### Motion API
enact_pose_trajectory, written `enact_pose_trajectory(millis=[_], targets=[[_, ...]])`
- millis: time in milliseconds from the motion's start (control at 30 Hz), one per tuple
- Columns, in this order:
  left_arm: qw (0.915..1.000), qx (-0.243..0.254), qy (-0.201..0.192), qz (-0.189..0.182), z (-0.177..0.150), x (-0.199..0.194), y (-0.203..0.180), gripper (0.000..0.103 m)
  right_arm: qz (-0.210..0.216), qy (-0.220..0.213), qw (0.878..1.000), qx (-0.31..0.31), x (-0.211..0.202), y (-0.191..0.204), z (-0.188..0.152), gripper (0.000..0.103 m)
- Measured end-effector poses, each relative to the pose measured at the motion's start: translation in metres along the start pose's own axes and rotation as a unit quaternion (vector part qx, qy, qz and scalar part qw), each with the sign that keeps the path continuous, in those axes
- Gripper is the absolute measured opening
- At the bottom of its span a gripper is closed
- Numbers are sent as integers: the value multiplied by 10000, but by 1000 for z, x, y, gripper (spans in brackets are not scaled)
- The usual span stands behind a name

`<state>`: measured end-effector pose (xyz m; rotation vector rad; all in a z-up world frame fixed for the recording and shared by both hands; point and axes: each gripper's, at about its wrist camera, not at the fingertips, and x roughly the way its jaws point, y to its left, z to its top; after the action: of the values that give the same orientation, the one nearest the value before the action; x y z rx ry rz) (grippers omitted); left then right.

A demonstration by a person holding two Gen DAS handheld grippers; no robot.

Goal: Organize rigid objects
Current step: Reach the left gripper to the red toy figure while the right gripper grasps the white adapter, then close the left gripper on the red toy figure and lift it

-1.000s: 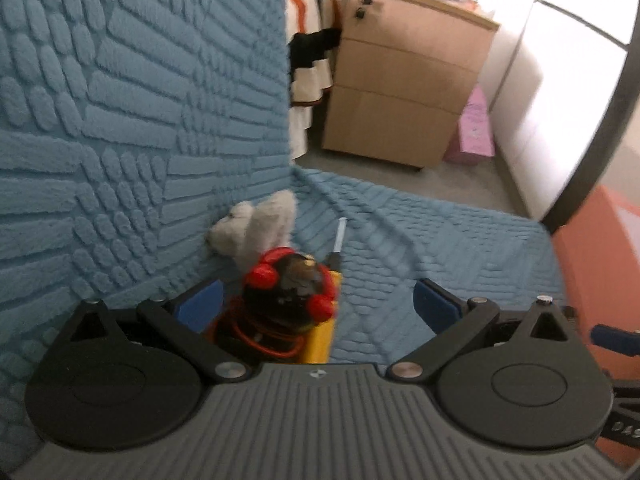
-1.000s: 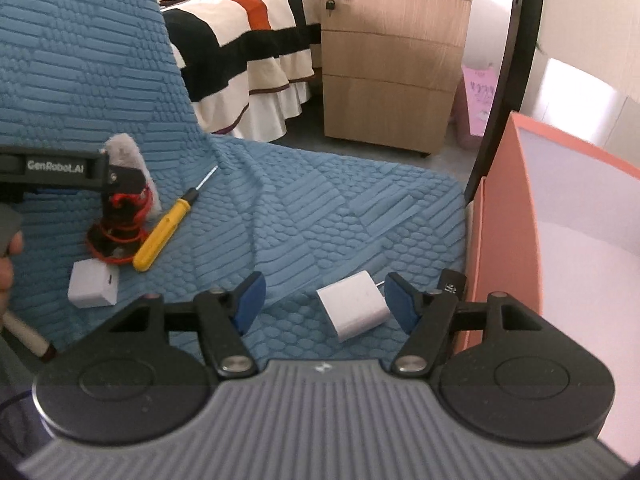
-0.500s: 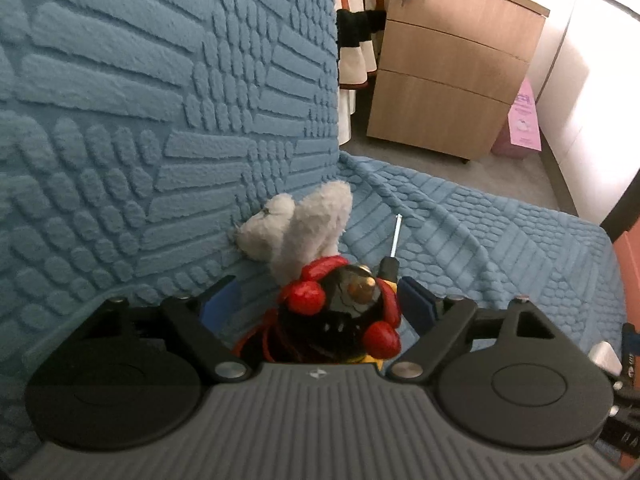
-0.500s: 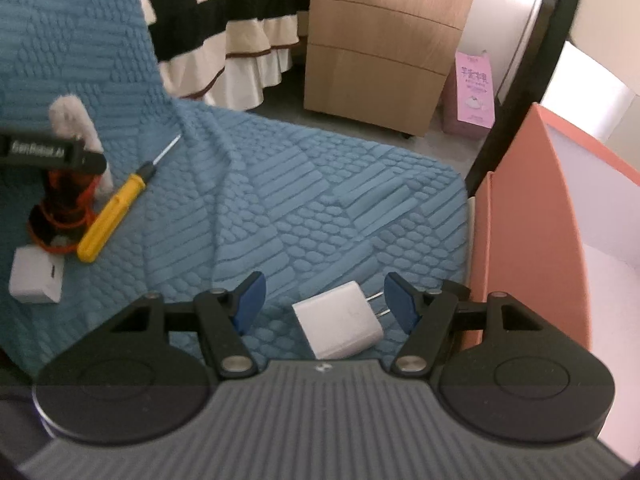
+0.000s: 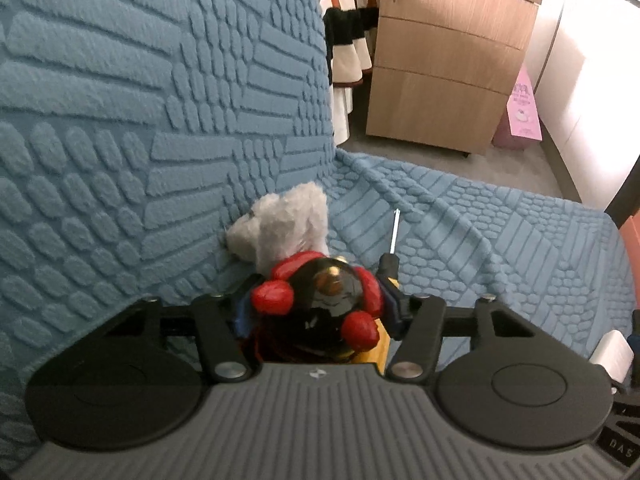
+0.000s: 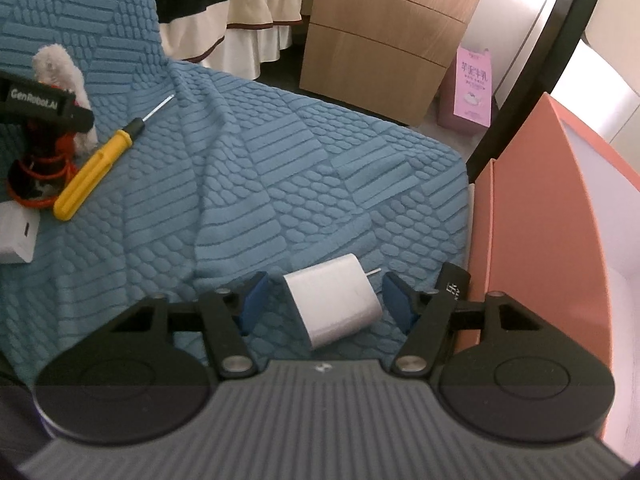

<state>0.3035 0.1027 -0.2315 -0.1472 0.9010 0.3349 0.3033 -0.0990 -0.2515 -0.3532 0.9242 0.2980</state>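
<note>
Open blue cover (image 6: 304, 168) mid-seat — orange box wall (image 6: 536, 240) blocks the right.

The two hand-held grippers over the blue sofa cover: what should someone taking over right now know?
Left gripper: closing around the black-and-red round toy; pads look about touching.
Right gripper: closing, white plug charger between its jaws, not yet pinched.
Elsewhere: yellow-handled screwdriver, second white charger block and grey plush toy lie on the blue textured cover.
Done: nothing visibly inside the orange box yet.
Left: probably lift both and sort them.
</note>
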Motion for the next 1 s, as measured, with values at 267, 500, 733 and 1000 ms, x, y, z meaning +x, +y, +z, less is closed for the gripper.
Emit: enact_pose_trajectory(millis=[267, 500, 733, 1000], targets=[[9998, -95, -89, -148, 4, -14, 4, 65, 9, -78, 10000, 35, -8, -1, -1, 51], [9985, -223, -195, -455, 5, -32, 6, 64, 60, -95, 9995, 281, -17, -3, -2, 48], [9959, -133, -231, -868, 0, -50, -4, 64, 209, -252, 9986, 404, -37, 2, -1, 48], [9916, 122, -127, -1282, -15, -60, -26, 64, 307, -226, 9967, 720, -43, 2, -7, 48]])
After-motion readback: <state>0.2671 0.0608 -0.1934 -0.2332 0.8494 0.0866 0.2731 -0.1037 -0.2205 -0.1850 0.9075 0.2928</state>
